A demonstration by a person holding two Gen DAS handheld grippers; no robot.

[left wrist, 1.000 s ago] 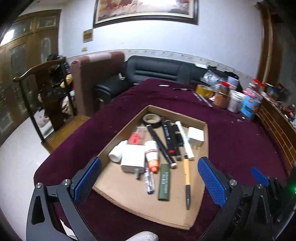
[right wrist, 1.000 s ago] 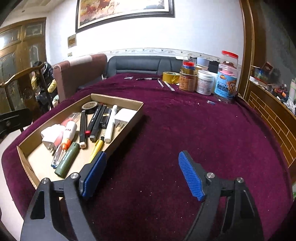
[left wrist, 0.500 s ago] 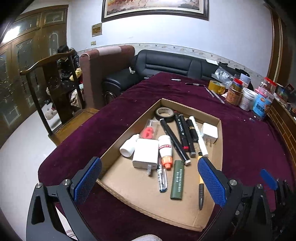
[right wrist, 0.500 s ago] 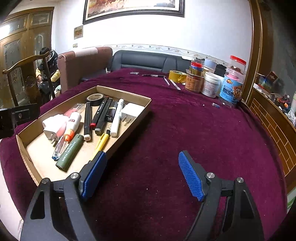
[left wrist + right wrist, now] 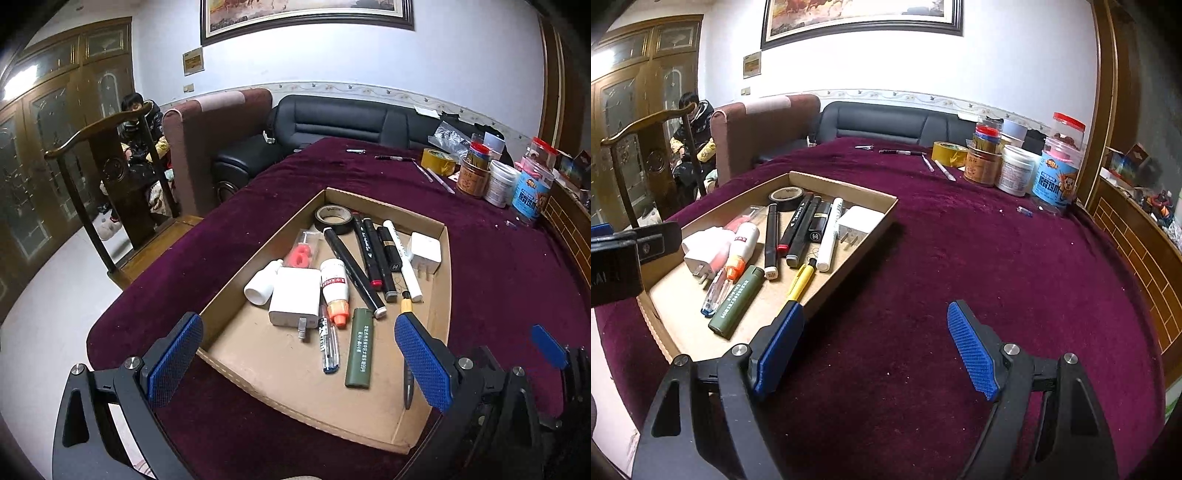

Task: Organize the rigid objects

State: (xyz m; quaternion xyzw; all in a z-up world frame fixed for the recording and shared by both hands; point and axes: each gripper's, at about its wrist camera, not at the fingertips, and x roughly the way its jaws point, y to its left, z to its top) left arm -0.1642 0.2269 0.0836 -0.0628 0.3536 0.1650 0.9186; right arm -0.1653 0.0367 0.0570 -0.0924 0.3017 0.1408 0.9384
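A shallow cardboard tray point(image 5: 445, 273) point(image 5: 882, 218) lies on the maroon tablecloth and holds several items: a black tape roll point(image 5: 332, 219), markers point(image 5: 354, 271), a white charger point(image 5: 295, 301), a small white plug point(image 5: 425, 252), a glue bottle point(image 5: 334, 286), a green lighter point(image 5: 359, 347) point(image 5: 737, 301) and a yellow pen point(image 5: 801, 280). My left gripper point(image 5: 299, 363) is open and empty above the tray's near end. My right gripper point(image 5: 875, 349) is open and empty over bare cloth right of the tray.
Jars and tubs point(image 5: 1015, 173), a yellow tape roll point(image 5: 948, 153) and loose pens point(image 5: 901, 151) stand at the table's far right. A wooden chair point(image 5: 110, 166), an armchair and a black sofa point(image 5: 332, 118) sit beyond the table's left and far edges.
Both grippers have pulled back and up a little, so the tray sits lower and further right in the left wrist view. Both stay open and empty. Tray contents have not moved.
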